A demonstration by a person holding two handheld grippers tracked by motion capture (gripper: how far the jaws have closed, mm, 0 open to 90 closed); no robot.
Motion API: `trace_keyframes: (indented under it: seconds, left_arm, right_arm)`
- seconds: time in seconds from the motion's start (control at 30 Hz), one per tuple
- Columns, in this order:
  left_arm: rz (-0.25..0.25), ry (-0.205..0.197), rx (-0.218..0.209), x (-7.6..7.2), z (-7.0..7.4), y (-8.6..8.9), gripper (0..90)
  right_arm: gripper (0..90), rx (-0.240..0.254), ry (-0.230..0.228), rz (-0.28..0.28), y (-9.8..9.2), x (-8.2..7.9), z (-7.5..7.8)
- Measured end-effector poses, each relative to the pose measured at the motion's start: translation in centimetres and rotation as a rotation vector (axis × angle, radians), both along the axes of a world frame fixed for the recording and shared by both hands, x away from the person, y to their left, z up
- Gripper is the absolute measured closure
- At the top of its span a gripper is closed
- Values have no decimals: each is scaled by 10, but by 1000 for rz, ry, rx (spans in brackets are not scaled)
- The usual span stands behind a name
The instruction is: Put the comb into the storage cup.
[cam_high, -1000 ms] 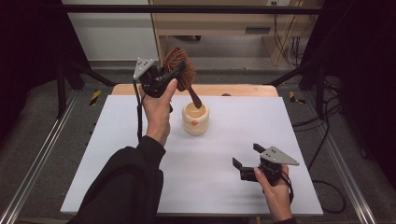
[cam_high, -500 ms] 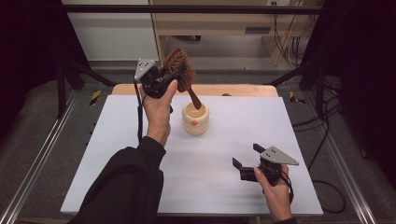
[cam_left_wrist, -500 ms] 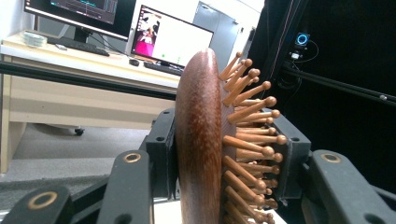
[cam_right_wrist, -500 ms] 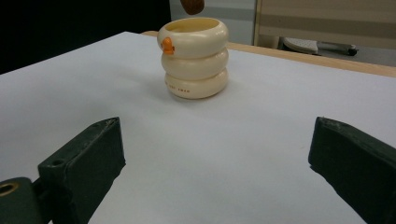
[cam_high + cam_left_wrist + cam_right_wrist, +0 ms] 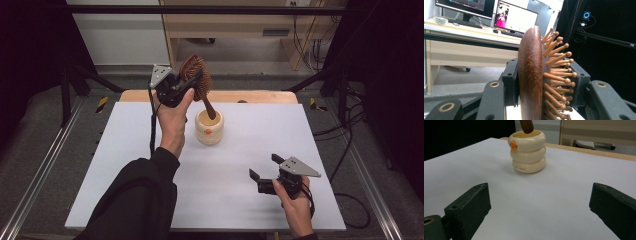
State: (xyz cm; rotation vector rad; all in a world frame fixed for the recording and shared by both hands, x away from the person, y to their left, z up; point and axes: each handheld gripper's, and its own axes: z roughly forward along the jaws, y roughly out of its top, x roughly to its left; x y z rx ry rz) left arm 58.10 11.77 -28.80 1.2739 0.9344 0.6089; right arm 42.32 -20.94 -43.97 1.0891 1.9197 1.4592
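A brown wooden hairbrush point(image 5: 196, 76) is held up over the back of the table, its head clamped in my left gripper point(image 5: 186, 86). In the left gripper view the two pads press on the brush head point(image 5: 531, 75), one on its smooth back, one on the wooden pins. The brush handle point(image 5: 209, 108) slants down into a cream ringed cup point(image 5: 209, 128) with an orange mark; the handle tip point(image 5: 526, 126) pokes into the cup point(image 5: 527, 151) mouth. My right gripper point(image 5: 263, 167) rests low at the front right, jaws open and with nothing between them.
The white table top point(image 5: 125, 165) spreads around the cup. A wooden strip point(image 5: 260, 97) runs along its far edge. Metal rails point(image 5: 35, 175) flank both sides. A desk with monitors point(image 5: 515, 18) stands beyond the table.
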Motion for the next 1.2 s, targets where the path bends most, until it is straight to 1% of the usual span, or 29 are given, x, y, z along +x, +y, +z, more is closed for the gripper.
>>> trace_keyframes:
  seconds: [0.17, 0.27, 0.37, 0.53, 0.73, 0.83, 0.93, 1.03, 1.2]
  left_arm:
    - [4, 2, 19, 1, -3, -2, 515]
    - [2, 11, 14, 2, -7, -3, 514]
    - [4, 17, 19, 3, -12, -4, 514]
    - [5, 29, 10, 5, -19, -4, 514]
    - [2, 42, 18, 7, -26, -8, 514]
    - [2, 46, 31, 6, -29, -11, 514]
    - [-1, 51, 25, 6, -32, -11, 514]
    - [-4, 55, 39, 7, -36, -12, 514]
    - [-3, 59, 42, 8, -39, -12, 513]
  right_arm:
    - [39, -3, -1, 2, 0, 0, 0]
    - [39, -3, 1, 2, 0, 0, 0]
    - [39, -2, 3, 4, 0, 0, 0]
    - [39, -3, 3, 1, 0, 0, 0]
    - [39, -4, 1, 3, 0, 0, 0]
    - [39, -1, 4, 2, 0, 1, -1]
    - [39, -1, 4, 2, 0, 1, -1]
    - [39, -1, 4, 2, 0, 1, -1]
    - [39, -5, 4, 4, 0, 1, -1]
